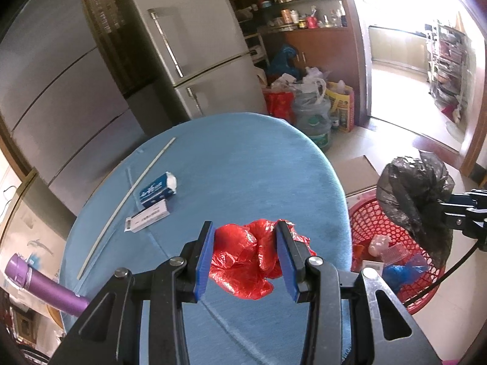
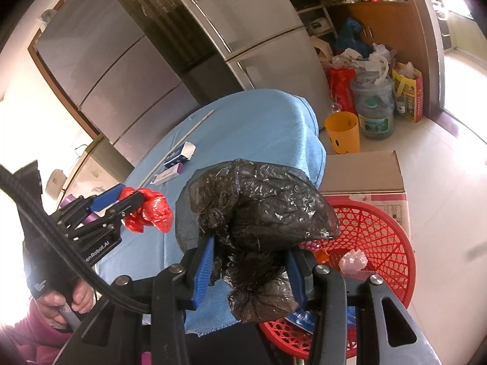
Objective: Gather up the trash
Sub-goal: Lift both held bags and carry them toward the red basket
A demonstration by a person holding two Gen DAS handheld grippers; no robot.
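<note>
both tongs are clenched: the left gripper [image 1: 243, 261] grasps a crumpled red plastic bag [image 1: 246, 261] above the blue-clothed round table [image 1: 243, 167], the right gripper [image 2: 249, 273] a knotted black plastic bag [image 2: 258, 213]. the red mesh basket [image 1: 392, 225] at three o'clock holds some scraps; small boxes [image 1: 155, 197] at ten o'clock remain.

Two crumpled bags: one red bag [image 1: 246, 255], one black bag [image 2: 258, 213]. Two boxes [image 1: 158, 190] on the desk [image 1: 243, 167], one stick [image 1: 127, 194]. One red basket [image 2: 371, 237], two fridges [image 1: 194, 48].
</note>
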